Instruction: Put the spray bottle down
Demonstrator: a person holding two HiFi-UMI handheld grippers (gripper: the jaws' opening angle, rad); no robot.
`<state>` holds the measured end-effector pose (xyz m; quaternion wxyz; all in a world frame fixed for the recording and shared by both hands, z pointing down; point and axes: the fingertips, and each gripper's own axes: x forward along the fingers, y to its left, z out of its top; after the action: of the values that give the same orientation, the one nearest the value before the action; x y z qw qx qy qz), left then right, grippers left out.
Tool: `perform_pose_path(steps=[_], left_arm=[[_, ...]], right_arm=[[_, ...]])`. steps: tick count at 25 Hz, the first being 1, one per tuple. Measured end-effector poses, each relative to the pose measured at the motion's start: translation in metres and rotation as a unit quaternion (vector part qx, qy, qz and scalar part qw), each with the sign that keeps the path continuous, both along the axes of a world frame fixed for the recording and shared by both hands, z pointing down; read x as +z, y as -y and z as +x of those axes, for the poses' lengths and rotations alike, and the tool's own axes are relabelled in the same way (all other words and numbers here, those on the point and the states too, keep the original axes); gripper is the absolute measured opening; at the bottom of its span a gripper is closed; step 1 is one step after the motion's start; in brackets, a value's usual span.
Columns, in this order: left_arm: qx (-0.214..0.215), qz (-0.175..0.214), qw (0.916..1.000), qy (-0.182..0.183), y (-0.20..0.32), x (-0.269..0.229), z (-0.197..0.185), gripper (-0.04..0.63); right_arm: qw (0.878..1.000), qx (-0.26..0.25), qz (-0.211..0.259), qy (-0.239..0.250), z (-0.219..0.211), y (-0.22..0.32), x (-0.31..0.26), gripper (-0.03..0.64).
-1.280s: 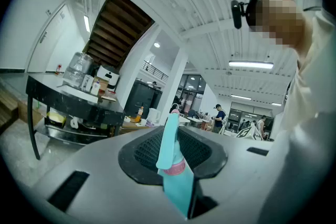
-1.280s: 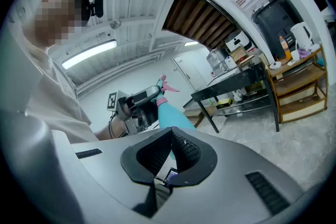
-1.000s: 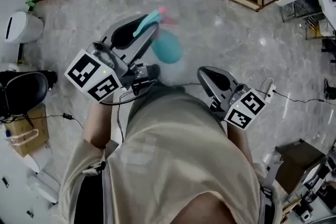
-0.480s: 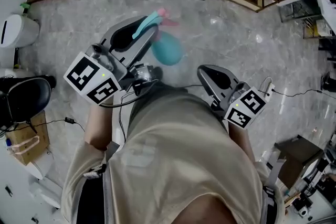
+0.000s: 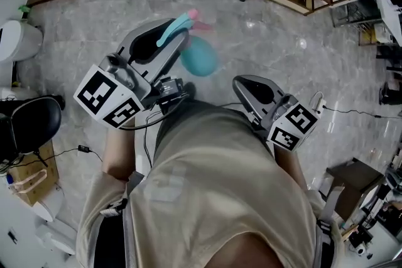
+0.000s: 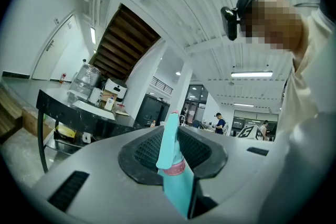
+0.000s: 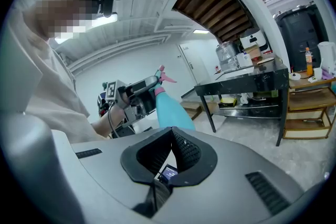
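A teal spray bottle (image 5: 200,58) with a pink collar and trigger hangs above the floor, its neck clamped in my left gripper (image 5: 171,29). In the left gripper view the bottle's neck (image 6: 172,157) stands upright between the black pads, and the left gripper (image 6: 171,131) is shut on it. The right gripper view shows the bottle (image 7: 171,110) hanging from the left gripper (image 7: 140,85), off to the left. My right gripper (image 5: 244,83) sits lower right, near the person's body. Its tips (image 7: 172,132) meet with nothing between them.
A black table (image 7: 247,80) with jugs and boxes stands ahead, with wooden shelves (image 7: 311,108) to its right. The same table (image 6: 77,108) shows in the left gripper view. Grey marble floor (image 5: 264,41) lies below. A black chair (image 5: 28,122) and white bin (image 5: 19,41) are at left.
The person has walked on: floor, chair and bin have slid slightly in the head view. Both grippers keep their pose, and the bottle stays clamped in the left one.
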<state>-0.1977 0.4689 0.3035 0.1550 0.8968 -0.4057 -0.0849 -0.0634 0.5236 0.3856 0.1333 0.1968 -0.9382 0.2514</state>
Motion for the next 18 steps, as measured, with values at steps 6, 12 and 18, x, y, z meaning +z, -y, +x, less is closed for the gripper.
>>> perform_pose_path(steps=[6, 12, 18], left_arm=[[0.013, 0.000, 0.9999, 0.002, 0.008, 0.004, -0.007, 0.092], [0.011, -0.001, 0.9999, 0.007, 0.005, 0.002, -0.016, 0.092], [0.006, -0.004, 0.9999, 0.010, -0.003, -0.001, -0.020, 0.092]], right_arm=[[1.000, 0.009, -0.017, 0.019, -0.013, 0.018, -0.001, 0.021], [1.000, -0.005, -0.021, 0.015, -0.024, 0.017, 0.000, 0.021], [0.999, -0.013, -0.029, 0.017, -0.027, 0.015, 0.001, 0.021]])
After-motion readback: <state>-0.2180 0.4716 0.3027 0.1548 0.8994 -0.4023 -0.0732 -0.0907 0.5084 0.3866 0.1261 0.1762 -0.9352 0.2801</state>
